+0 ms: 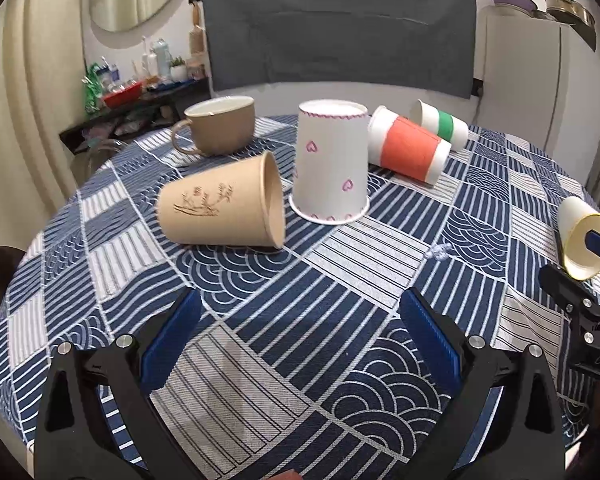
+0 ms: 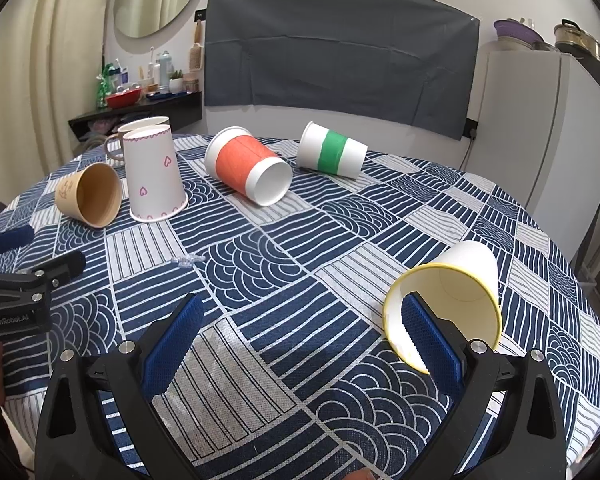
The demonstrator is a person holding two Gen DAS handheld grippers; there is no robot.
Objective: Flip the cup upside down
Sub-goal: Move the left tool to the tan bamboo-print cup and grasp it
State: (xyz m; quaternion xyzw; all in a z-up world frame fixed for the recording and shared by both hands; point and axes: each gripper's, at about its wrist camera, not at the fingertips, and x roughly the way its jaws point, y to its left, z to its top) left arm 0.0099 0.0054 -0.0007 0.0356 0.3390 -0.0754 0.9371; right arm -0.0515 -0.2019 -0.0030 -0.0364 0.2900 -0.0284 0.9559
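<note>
Right wrist: claw (image 2: pixel 300 320) wide, finger inside cup (image 2: pixel 460 276)

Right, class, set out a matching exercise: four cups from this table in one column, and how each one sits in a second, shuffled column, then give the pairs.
Column 1
1. heart-print cup
2. orange-band cup
3. brown mug
4. yellow-rim cup

Column 2
A. upright, mouth up
B. on its side, with a finger of the right gripper inside its mouth
C. upside down, rim on the tablecloth
D. on its side beside the green-band cup

Pairs: 1-C, 2-D, 3-A, 4-B
</note>
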